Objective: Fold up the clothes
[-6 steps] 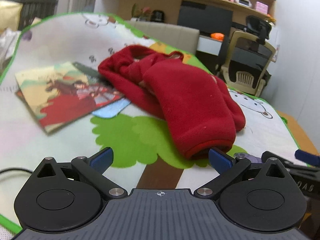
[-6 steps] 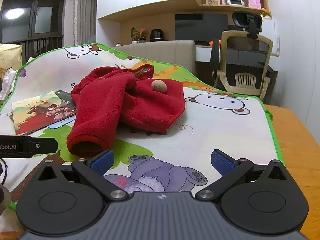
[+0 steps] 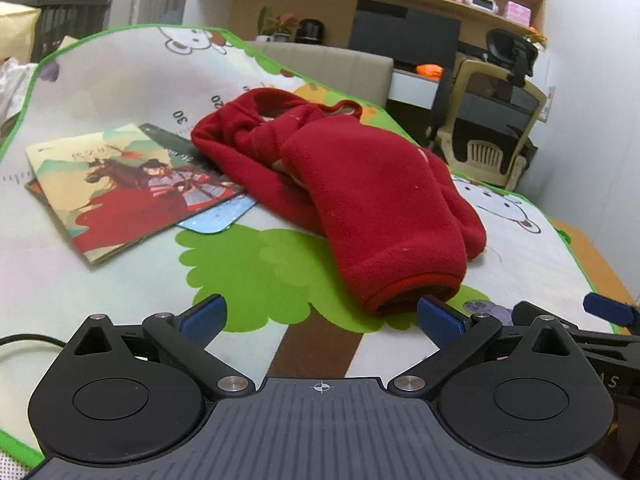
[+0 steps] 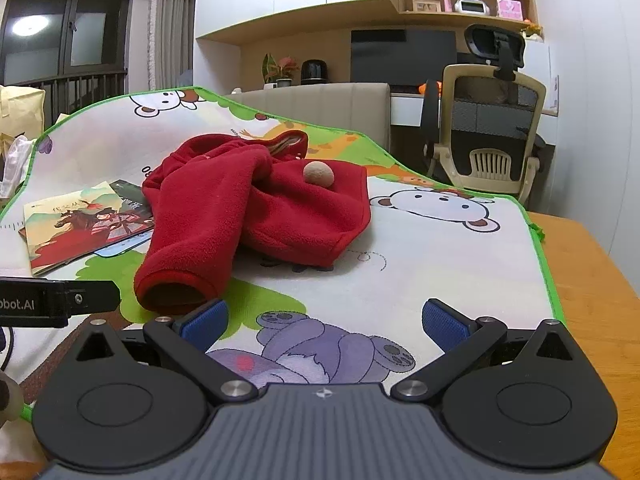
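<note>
A red fleece garment [image 3: 360, 196] lies crumpled on the cartoon play mat [image 3: 248, 264], one sleeve stretched toward me with its cuff [image 3: 412, 292] open. My left gripper [image 3: 320, 316] is open, its right fingertip just in front of that cuff. In the right wrist view the same garment [image 4: 256, 208] sits ahead and left, a beige pom-pom [image 4: 318, 174] on top. My right gripper [image 4: 324, 320] is open over a purple bear print, with the cuff [image 4: 172, 292] just beyond its left fingertip. Nothing is held.
A picture book [image 3: 128, 188] and a dark booklet lie left of the garment. The left gripper's body [image 4: 56, 302] shows at the left of the right wrist view. Bare wooden table [image 4: 592, 280] runs along the mat's right edge. An office chair [image 4: 488, 120] stands behind.
The left gripper has tilted up and drawn back slightly, so the garment sits a little lower and farther in its view. The right wrist view is nearly unchanged.
</note>
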Demonstrator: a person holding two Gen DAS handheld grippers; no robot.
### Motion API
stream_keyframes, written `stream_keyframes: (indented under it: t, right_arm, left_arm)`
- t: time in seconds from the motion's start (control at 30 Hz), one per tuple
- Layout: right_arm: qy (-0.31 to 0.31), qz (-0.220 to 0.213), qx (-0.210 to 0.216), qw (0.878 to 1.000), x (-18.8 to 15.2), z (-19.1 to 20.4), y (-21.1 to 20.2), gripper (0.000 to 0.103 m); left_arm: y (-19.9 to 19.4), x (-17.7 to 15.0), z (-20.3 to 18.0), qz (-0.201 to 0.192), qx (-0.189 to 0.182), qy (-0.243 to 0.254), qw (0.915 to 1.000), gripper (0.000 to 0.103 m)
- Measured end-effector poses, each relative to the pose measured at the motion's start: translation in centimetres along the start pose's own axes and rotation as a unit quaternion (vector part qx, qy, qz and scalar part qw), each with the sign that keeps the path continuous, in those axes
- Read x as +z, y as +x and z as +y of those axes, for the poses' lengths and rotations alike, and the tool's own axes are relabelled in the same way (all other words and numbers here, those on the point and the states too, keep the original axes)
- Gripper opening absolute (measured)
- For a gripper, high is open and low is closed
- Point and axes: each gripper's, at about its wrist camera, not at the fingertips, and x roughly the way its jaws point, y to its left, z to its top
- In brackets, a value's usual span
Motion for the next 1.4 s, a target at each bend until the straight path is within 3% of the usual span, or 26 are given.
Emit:
stream_keyframes:
  t: [0.1,0.27,0.43,1.4]
  right_arm:
    - [0.000,0.003,0.000,1.000,0.0,0.1,0.1,0.103]
    - [0.000,0.008,0.000,1.000,0.0,0.3,0.1,0.103]
    - [0.004,0.010,0.002,1.000,0.1,0.1,0.4,0.103]
    - [-0.002,0.014,0.007,1.000,-0.4,0.5,0.4,0.103]
  left_arm:
    - [0.0,0.0,-0.3,-0.004,-0.004,0.017,0.9998,0.103]
    - [-2.4,-1.0,-1.1,-0.012,0.013,0.006,0.9998,0.103]
    - [0.0,-1.2,-0.9,0.015,0.013,-0.013,0.9997,0.103]
    - [0.1,-0.8,-0.1,0.026,0.015,-0.006,0.9995,0.103]
